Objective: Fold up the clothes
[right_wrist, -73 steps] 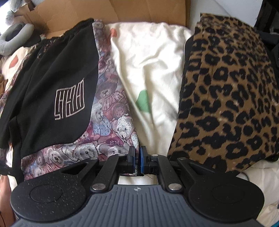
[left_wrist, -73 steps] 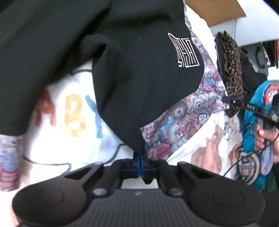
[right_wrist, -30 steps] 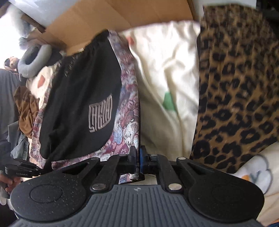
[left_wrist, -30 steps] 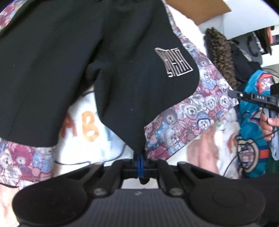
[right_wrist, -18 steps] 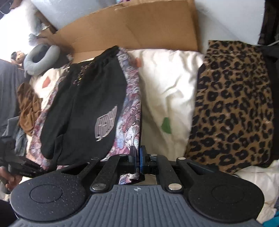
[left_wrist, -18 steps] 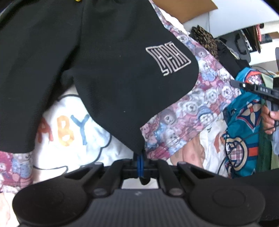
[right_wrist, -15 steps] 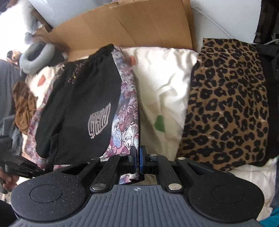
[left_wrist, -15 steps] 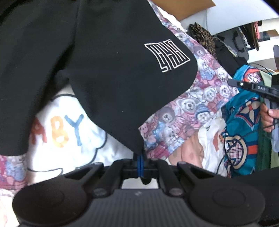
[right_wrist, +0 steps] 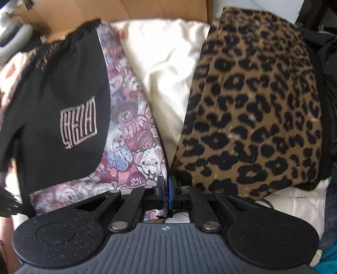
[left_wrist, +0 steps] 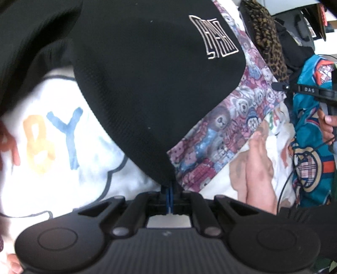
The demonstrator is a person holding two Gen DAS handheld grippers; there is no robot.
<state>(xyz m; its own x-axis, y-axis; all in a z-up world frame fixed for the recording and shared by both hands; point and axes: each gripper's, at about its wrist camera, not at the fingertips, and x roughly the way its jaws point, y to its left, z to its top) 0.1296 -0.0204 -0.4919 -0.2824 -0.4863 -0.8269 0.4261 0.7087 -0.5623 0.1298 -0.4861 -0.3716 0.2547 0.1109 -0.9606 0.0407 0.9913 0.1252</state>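
The shorts (left_wrist: 147,88) are black with a pale outlined square logo (left_wrist: 214,36), and their side panel (right_wrist: 130,134) is a teddy-bear tapestry in mauve, burgundy and soft blue. The blanket (left_wrist: 52,147) beneath is white, lettered in orange and blue (a grey cloud outline rings the letters). A folded garment (right_wrist: 257,105) shows tan and black leopard spots. Another cloth (left_wrist: 309,151) is teal with orange.

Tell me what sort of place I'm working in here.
Probably a bedroom at home, on a bed: the shorts lie on soft cream bedding printed with letters, beside a leopard-print garment and a cardboard box.
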